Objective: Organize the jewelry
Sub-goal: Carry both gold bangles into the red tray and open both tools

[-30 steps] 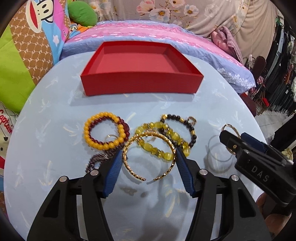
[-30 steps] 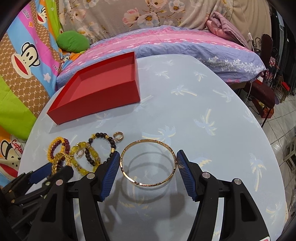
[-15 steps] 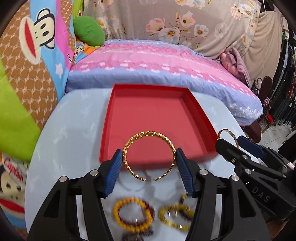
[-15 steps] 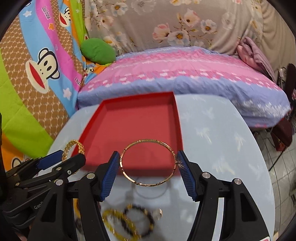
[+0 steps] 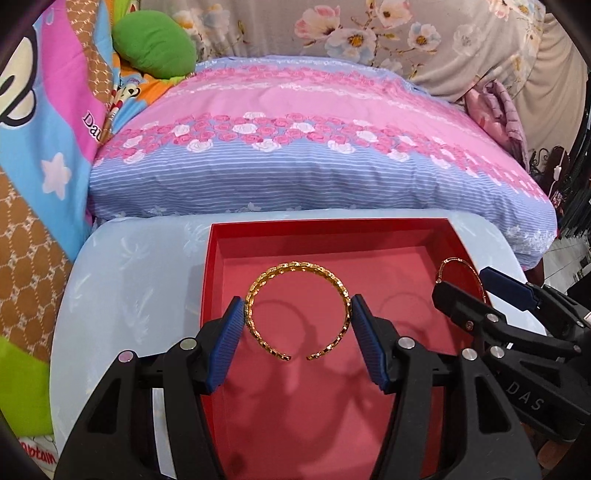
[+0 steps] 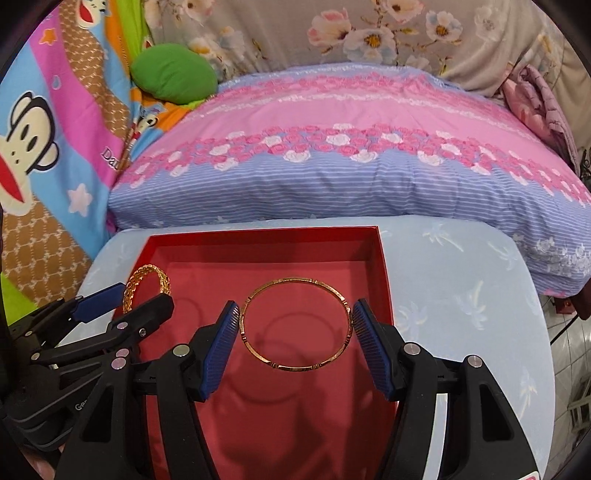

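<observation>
Round table [image 5: 122, 280] with pale blue cloth, palm tree print. Behind it, big pillow [image 5: 317, 147] in pink and blue stripes with roses. Flowery grey curtain [image 5: 406, 33] at back. Monkey cartoon blanket [image 6: 33, 122] on left. Green cushion [image 5: 155, 40] near it. Tiled floor [image 6: 572, 373] on right.

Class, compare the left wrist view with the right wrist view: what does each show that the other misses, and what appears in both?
Only the left wrist view shows the gap in the open gold cuff gripped by the left gripper. Only the right wrist view shows the thin gold bangle as a complete ring in the right gripper. Both show the red tray, both bracelets held above it, and the pink-and-blue pillow.
</observation>
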`<act>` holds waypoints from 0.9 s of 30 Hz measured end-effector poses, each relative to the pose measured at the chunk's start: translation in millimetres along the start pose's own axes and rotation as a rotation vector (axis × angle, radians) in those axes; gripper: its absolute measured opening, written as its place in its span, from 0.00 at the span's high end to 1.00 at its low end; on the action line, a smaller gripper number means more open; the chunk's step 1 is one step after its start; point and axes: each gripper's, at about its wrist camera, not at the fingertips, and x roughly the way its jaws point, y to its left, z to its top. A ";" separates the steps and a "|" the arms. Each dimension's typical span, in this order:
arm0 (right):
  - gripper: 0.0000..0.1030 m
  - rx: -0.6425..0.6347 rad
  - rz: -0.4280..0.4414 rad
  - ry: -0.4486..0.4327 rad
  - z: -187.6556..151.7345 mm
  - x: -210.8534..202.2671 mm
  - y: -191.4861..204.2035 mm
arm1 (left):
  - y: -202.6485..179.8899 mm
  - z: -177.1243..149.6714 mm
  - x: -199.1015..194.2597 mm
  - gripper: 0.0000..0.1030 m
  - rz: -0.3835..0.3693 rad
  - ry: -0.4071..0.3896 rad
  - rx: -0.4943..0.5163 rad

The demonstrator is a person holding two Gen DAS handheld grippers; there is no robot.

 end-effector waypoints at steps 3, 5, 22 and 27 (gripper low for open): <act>0.40 -0.006 -0.021 0.020 5.2 13.7 1.0 | 0.7 5.1 14.5 0.46 0.004 0.028 -0.004; 0.40 -0.010 -0.029 0.039 7.8 22.2 0.5 | 1.3 6.6 22.7 0.46 0.004 0.046 -0.007; 0.40 0.013 -0.072 0.098 14.0 50.8 -4.2 | 1.8 15.1 51.8 0.45 0.051 0.123 -0.005; 0.39 0.009 -0.063 0.083 13.7 44.4 -5.0 | 3.8 14.0 46.6 0.40 0.056 0.106 -0.020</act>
